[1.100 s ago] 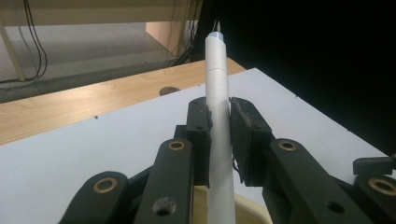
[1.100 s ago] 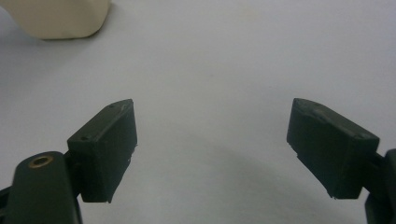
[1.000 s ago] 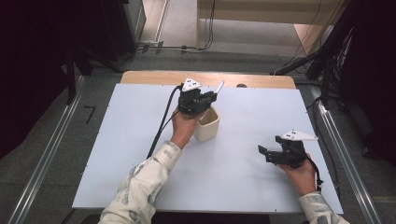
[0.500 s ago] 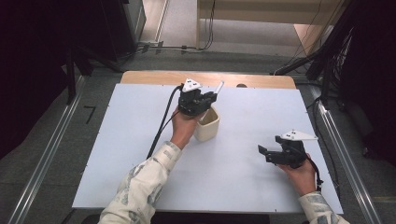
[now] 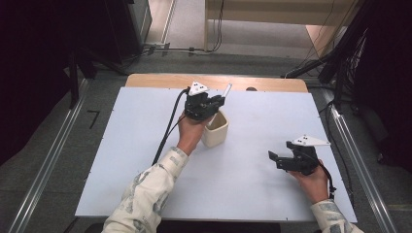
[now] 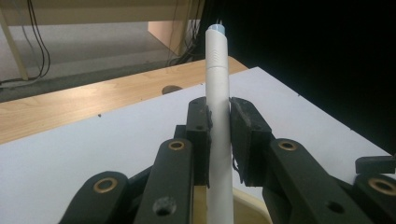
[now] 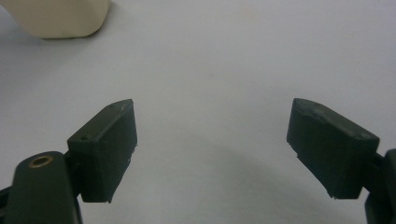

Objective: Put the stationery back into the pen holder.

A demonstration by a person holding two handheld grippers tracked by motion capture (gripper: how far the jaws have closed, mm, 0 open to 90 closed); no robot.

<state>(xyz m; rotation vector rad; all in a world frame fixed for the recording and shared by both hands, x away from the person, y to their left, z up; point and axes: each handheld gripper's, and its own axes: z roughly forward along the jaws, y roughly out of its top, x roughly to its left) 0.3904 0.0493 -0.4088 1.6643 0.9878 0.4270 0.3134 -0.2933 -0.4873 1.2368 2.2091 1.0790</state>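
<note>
A white pen [image 6: 217,93] stands upright between the jaws of my left gripper [image 6: 219,122], which is shut on it; its tip [image 5: 227,88] pokes up past the gripper in the high view. My left gripper [image 5: 217,103] hovers right above a cream square cup [image 5: 215,129] near the table's far middle. The pen's lower end runs down toward the cup's rim [image 6: 250,200]. My right gripper [image 5: 273,159] rests low at the right of the white board, jaws wide open with nothing between them [image 7: 210,140]. The cup's corner [image 7: 60,18] lies ahead of it.
A white board [image 5: 121,160] covers the wooden table [image 5: 160,80], whose far edge has a small hole [image 5: 251,89]. A black cable [image 5: 167,128] trails from the left gripper across the board. Metal rails run along both sides of the table.
</note>
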